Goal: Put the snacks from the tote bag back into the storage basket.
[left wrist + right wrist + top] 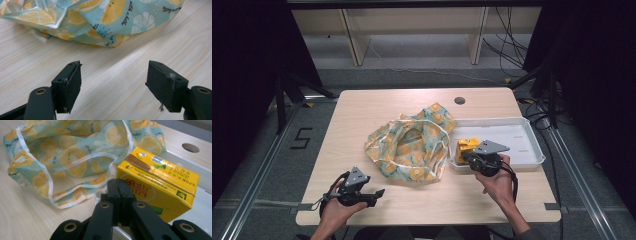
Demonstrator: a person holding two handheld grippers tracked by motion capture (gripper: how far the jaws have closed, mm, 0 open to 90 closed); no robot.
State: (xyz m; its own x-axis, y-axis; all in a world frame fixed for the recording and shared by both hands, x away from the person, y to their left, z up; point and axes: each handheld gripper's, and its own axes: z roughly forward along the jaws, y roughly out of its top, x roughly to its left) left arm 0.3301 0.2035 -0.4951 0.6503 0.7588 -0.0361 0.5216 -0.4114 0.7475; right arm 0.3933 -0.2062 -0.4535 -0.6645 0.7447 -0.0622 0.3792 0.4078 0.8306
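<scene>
Here the yellow carton [160,185] sits just beyond the right gripper's [117,185] closed fingers.

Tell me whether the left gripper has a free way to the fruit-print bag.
Probably yes. The left gripper is open, and bare table lies between its jaws and the fruit-print bag, with nothing in between.

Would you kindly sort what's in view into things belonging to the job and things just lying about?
Job:
yellow carton
fruit-print bag
white tray
right hand-held gripper
left hand-held gripper

Lying about:
cables on the floor
</scene>
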